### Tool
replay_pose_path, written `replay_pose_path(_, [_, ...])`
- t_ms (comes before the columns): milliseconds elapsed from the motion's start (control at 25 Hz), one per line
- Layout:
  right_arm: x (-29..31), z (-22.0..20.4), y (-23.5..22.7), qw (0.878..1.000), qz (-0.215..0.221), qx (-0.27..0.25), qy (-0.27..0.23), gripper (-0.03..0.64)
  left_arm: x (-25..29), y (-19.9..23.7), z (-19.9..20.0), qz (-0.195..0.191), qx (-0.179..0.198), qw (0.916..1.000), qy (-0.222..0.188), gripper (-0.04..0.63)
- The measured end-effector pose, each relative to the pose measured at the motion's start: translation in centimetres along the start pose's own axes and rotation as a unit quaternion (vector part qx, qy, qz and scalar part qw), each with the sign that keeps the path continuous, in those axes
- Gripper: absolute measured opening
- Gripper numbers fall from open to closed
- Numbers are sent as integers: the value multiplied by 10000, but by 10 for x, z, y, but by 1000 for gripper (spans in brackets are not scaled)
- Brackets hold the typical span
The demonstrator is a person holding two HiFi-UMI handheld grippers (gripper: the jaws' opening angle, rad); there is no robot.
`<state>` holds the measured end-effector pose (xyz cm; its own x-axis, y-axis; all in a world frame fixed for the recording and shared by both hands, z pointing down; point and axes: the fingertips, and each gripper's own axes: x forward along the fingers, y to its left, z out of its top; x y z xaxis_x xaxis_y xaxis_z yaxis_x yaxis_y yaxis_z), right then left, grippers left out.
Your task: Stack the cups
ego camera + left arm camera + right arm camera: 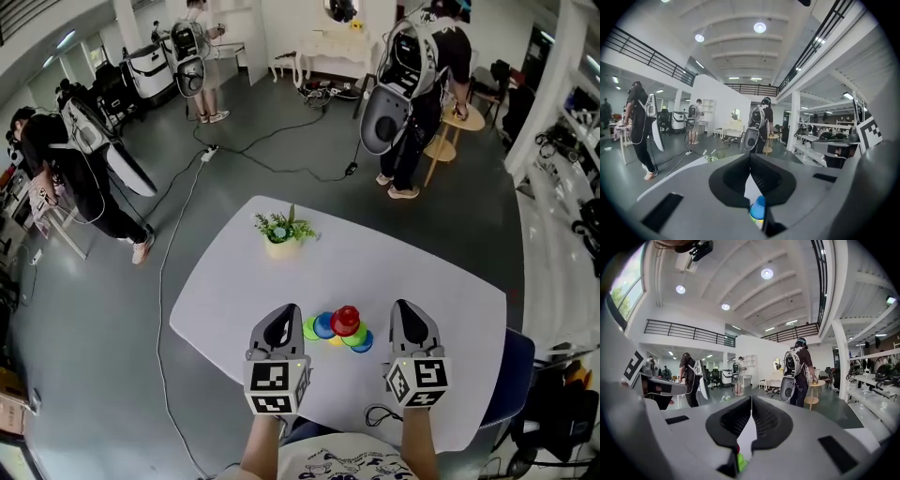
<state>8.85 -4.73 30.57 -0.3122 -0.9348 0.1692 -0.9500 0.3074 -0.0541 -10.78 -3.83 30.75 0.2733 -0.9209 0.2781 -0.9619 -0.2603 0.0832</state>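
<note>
Cups (339, 328) are sitting clustered on the near side of the white surface (412, 267), between left hand-held gripper (281, 317) and right hand-held gripper (409, 315), both hanging clenched on nothing. We are judging it best to reopen wide, then pinch one rim squarely.

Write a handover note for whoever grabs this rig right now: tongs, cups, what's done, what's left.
Left tongs: shut, empty, just left of the cups.
Right tongs: shut, empty, a little further off on their right.
Cups: one tight cluster near the front of the table, with the red cup on top and the others round its base. The potted plant stands apart at the far side.
Done: cups gathered, red one raised on the rest.
Left: the lower cups look side by side, not nested. If one column is wanted, they probably need stacking. Look closer first.
</note>
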Motion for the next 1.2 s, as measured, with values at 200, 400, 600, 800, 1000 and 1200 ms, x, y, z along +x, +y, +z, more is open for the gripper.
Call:
replay_pose_path(200, [-2,8,4,10000,-4,1,-78,14,-4,-5,14,-16,100,9998,-158,14])
replay_pose_path(400, [-8,18,10,9999,27,23,-125,13,-12,-13,23,-65,122,9996,-228,14])
replay_pose_path(600, [-19,22,14,9999,48,-10,-157,14,-26,-22,25,-100,190,9994,-259,14])
replay_pose_path(800, [-23,29,17,9998,75,-27,-189,14,-33,-19,28,-75,181,9994,-290,14])
replay_pose_path(1000, [-14,30,16,9998,48,-22,-192,14,-27,-7,28,-6,139,9995,-280,14])
replay_pose_path(1200, [-13,41,19,9998,17,-39,-205,14,-30,1,42,39,120,9994,-320,14])
